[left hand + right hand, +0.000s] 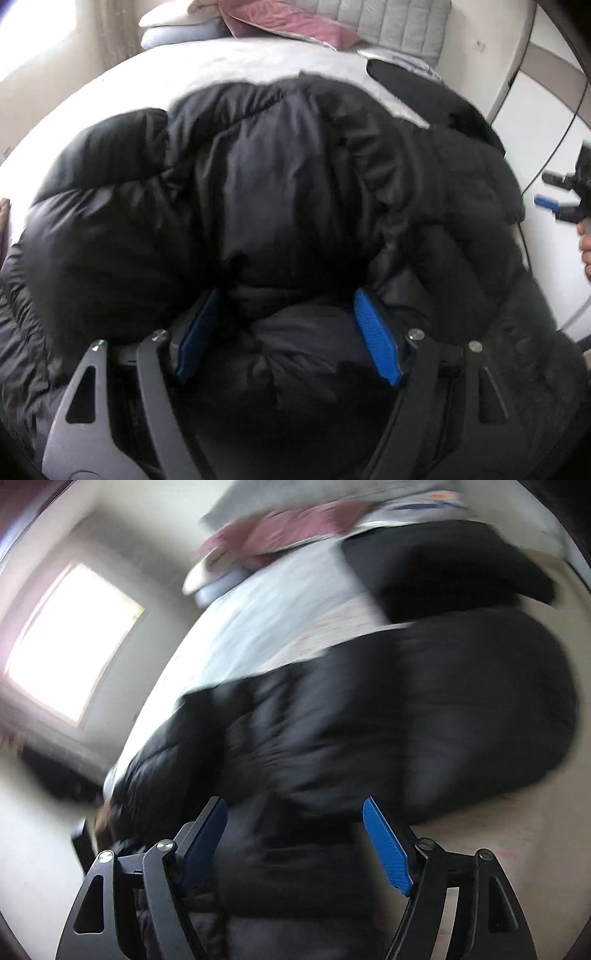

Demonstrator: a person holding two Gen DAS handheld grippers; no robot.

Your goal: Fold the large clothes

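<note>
At the bottom of the left wrist view my left gripper (288, 336) stands released, its blue pads (376, 336) spread wide with a fold of the black puffer jacket (258, 184) bulging loosely between them; in the blurred right wrist view my right gripper (295, 842) is likewise released, poised above the jacket (369, 720). The jacket lies heaped across the pale bed (221, 66), filling the middle of both frames. Farther off, at the top, sit a maroon pillow (291, 22) and a second dark garment (424, 92), with a bright window (70, 642) at the left.
</note>
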